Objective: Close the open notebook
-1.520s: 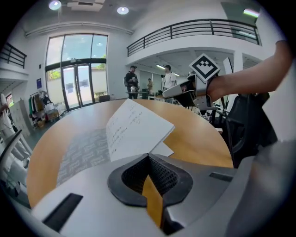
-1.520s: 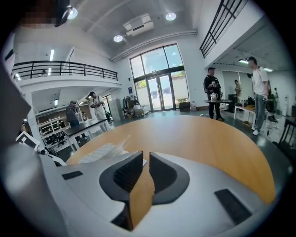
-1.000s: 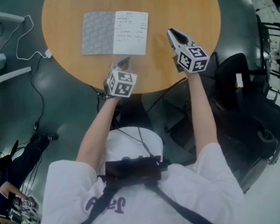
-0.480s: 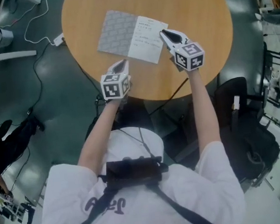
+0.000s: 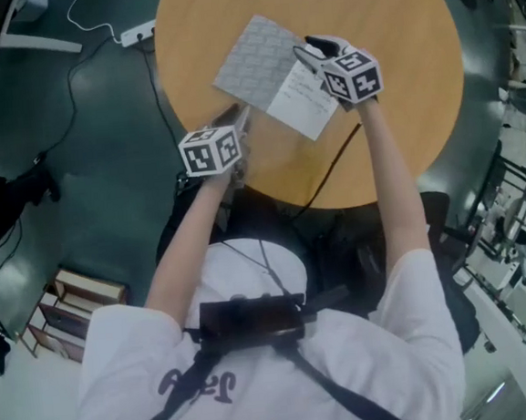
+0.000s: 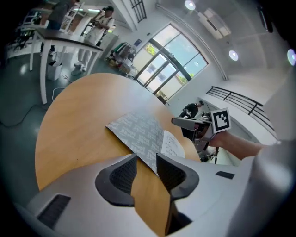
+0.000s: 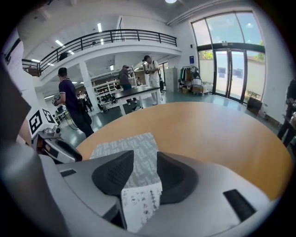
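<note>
The open notebook [image 5: 259, 63] lies on the round wooden table [image 5: 400, 101], grey patterned cover to the left, written white page [image 5: 306, 100] to the right. My right gripper [image 5: 309, 50] hovers over the page near the fold; its jaws have just been opening, and the page [image 7: 141, 203] shows in the gap, untouched by the pads. My left gripper [image 5: 239, 116] sits at the notebook's near edge. Its jaws have also just been opening, with bare table and the cover's edge [image 6: 138, 134] in the gap [image 6: 145, 167] and nothing gripped.
A black cable [image 5: 332, 162] hangs below the table's near edge. A power strip with a white cord [image 5: 136, 30] lies on the floor at the upper left. Stacked boxes [image 5: 74, 299] stand at the lower left. People stand far off by benches [image 7: 69, 99].
Both grippers have moved in to the notebook: the right from the table's right side onto the white page, the left up to the near edge. Both pairs of jaws now stand apart.
</note>
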`<state>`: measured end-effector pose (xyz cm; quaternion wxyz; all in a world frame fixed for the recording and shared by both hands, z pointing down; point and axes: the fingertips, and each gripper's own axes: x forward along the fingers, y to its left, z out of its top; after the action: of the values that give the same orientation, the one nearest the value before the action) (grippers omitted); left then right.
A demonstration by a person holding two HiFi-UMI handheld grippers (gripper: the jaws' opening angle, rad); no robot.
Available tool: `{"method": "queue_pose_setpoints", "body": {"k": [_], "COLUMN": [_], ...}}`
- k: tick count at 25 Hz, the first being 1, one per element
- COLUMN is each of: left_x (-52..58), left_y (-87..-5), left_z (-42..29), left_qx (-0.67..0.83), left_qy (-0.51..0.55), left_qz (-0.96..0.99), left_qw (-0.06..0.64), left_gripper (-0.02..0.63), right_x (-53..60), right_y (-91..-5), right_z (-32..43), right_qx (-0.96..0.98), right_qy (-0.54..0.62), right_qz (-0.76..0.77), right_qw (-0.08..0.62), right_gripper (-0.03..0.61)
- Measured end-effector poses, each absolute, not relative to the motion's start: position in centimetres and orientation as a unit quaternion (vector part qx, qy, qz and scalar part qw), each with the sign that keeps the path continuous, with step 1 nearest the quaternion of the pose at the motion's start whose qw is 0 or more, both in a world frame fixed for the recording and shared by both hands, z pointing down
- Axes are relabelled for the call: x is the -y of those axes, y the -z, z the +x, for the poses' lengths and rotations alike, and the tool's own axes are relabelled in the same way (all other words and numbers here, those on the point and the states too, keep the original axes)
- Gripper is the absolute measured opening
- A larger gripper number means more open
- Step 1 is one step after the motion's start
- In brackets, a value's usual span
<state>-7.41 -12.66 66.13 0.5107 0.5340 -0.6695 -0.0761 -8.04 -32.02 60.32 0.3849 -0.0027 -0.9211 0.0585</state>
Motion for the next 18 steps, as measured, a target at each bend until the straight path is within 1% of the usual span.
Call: {"method": "queue_pose_setpoints", "body": {"k": [2, 4, 7, 11, 14, 16, 17, 18], "left_x": [13.1, 13.4, 13.6, 13.6, 14.1, 14.4, 14.5, 14.5], "left_y": [-65.6, -65.4, -65.5, -65.6, -65.7, -65.9, -66.0, -65.9], "left_z": [-7.7, -7.7, -7.7, -7.8, -7.9, -8.2, -8.3, -8.3], "left_qx": [0.666, 0.66, 0.647, 0.653, 0.66, 0.663, 0.664, 0.663], "left_qy": [0.101, 0.123, 0.154, 0.17, 0.179, 0.187, 0.193, 0.201], "left_qz": [0.53, 0.524, 0.511, 0.492, 0.471, 0.452, 0.445, 0.441], "left_qw": [0.515, 0.524, 0.544, 0.55, 0.557, 0.566, 0.569, 0.571], "left_gripper": [0.186, 0.244, 0.255, 0.255, 0.255, 0.255, 0.255, 0.255], "right_x": [32.5, 33.3, 33.8, 33.1, 33.2, 33.1, 33.0, 32.9], "right_y": [-60.9, -61.6, -63.0, -64.6, -65.0, -65.3, -65.3, -65.3], "right_z": [-9.6, -10.7, -11.7, -12.0, -11.8, -11.7, -11.6, -11.5], "right_qx": [0.916, 0.908, 0.892, 0.872, 0.869, 0.869, 0.869, 0.869], "right_qy": [-0.051, -0.042, -0.056, -0.078, -0.069, -0.074, -0.077, -0.078], "right_qz": [-0.023, -0.041, -0.068, -0.105, -0.107, -0.112, -0.114, -0.115], "right_qw": [0.398, 0.415, 0.443, 0.472, 0.479, 0.477, 0.475, 0.474], "right_gripper": [0.187, 0.201, 0.221, 0.222, 0.221, 0.208, 0.172, 0.152]}}
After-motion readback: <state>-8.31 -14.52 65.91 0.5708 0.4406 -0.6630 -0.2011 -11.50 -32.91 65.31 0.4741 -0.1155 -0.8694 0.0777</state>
